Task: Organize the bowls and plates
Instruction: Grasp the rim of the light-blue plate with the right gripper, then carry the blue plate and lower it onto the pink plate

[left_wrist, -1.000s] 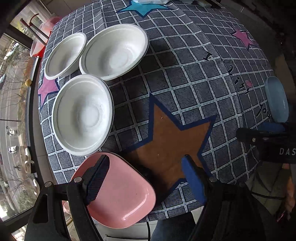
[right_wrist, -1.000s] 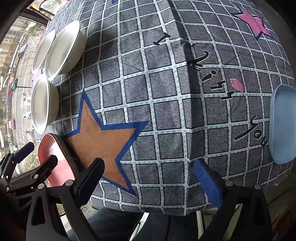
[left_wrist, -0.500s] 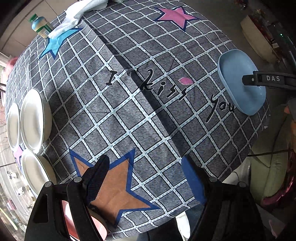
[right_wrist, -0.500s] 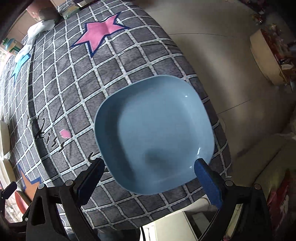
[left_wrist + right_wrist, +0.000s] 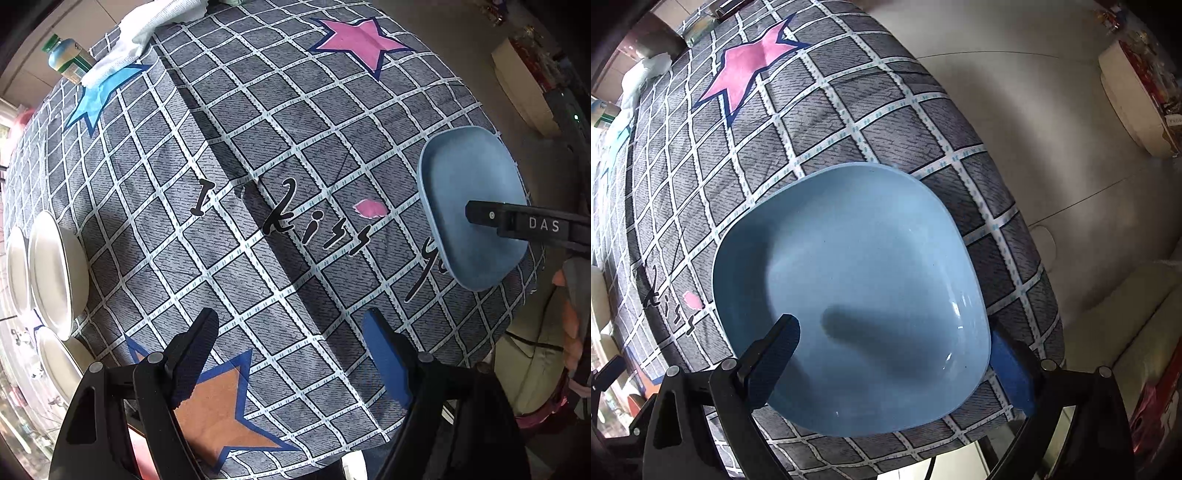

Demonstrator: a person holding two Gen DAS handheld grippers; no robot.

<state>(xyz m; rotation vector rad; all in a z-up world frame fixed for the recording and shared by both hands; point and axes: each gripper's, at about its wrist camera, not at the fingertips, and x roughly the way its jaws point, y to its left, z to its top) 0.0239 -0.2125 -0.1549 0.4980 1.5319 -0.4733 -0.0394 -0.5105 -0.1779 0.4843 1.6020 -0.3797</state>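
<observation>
Straddling the blue plate (image 5: 849, 295), the right gripper (image 5: 894, 354) fills the lower part of the right wrist view with its jaws spread wide, one finger over the plate's lower-left rim and the other just outside its lower-right rim, so nothing is pinched yet; the stance looks chosen to close on the near edge. The plate lies flat on the checked tablecloth (image 5: 820, 122) near the table's right-hand border. In the left wrist view the left gripper (image 5: 291, 350) hangs released and empty at lower centre, above the cloth's orange star, probably waiting its turn. White bowls (image 5: 55, 269) crowd the left edge, well apart from the blue plate, which suggests the plate must travel across to join them.
</observation>
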